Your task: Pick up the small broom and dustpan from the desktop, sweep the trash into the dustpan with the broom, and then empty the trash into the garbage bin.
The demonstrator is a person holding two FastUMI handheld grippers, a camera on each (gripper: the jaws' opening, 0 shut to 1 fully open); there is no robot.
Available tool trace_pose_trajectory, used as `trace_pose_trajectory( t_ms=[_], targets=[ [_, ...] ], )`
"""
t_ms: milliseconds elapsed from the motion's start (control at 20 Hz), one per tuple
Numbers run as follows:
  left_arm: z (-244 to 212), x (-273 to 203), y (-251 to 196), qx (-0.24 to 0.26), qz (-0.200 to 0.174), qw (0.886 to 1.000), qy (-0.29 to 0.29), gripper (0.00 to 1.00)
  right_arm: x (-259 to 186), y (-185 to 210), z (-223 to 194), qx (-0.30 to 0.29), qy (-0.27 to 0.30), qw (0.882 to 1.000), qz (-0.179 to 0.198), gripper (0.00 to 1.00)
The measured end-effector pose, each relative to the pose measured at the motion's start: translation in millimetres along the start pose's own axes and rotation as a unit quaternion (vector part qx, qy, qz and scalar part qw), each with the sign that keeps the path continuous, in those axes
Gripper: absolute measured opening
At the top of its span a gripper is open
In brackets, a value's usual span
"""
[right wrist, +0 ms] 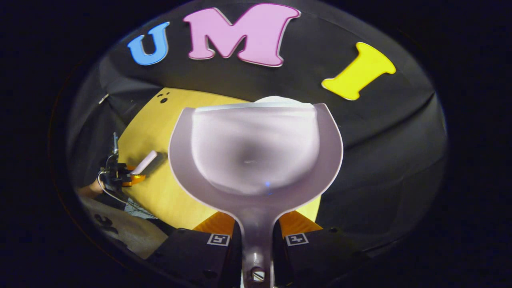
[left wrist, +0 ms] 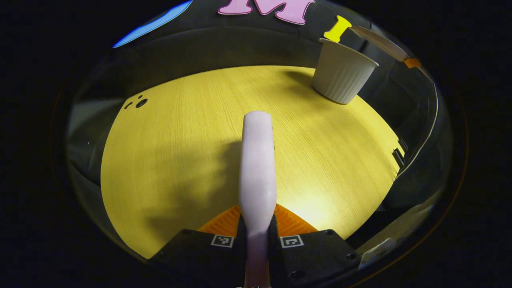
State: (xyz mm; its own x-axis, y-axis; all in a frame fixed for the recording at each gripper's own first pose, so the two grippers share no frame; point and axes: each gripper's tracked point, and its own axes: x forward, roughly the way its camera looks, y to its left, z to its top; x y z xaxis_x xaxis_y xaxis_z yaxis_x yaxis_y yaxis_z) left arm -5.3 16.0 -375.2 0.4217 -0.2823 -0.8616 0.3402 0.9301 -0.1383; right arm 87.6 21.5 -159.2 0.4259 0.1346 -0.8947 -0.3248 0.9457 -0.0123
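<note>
The left gripper [left wrist: 257,236] was clamped on the small broom [left wrist: 257,168], which ran up the centre of the left gripper view over the yellow wooden desktop [left wrist: 168,152]. The garbage bin [left wrist: 342,72], a pale ribbed tub, stood at the upper right of that frame near the desk's far edge. In the right gripper view the right gripper [right wrist: 257,240] was closed on the handle of the dustpan [right wrist: 256,152], whose scoop looked empty and was held at centre frame, its front lip over a pale rim that may have been the bin. No trash was visible on the desk. By my judgement, sweeping was finished and the emptying was done or nearly so.
</note>
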Motion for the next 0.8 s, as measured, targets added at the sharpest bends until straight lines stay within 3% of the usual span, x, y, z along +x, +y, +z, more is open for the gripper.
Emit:
trace_pose_trajectory(
  t_ms=[300, 550, 800],
  targets=[
    [-0.2, 1.2, 18.0, 0.017, 0.033, 0.999, 0.008, 0.28, 48.5, 77.9, -71.9, -0.001, 0.025, 0.999, 0.025, 0.35],
    [-0.3, 4.9, 25.0, 0.026, 0.043, 0.999, 0.009, 0.27, 111.3, 122.0, -132.2, 0.022, 0.059, 0.997, 0.038, 0.35],
    [-3.6, 11.4, 23.2, 0.05, 0.048, 0.997, 0.016, 0.29, 162.0, 147.9, -165.1, 0.048, 0.07, 0.996, 0.039, 0.32]
  ],
)
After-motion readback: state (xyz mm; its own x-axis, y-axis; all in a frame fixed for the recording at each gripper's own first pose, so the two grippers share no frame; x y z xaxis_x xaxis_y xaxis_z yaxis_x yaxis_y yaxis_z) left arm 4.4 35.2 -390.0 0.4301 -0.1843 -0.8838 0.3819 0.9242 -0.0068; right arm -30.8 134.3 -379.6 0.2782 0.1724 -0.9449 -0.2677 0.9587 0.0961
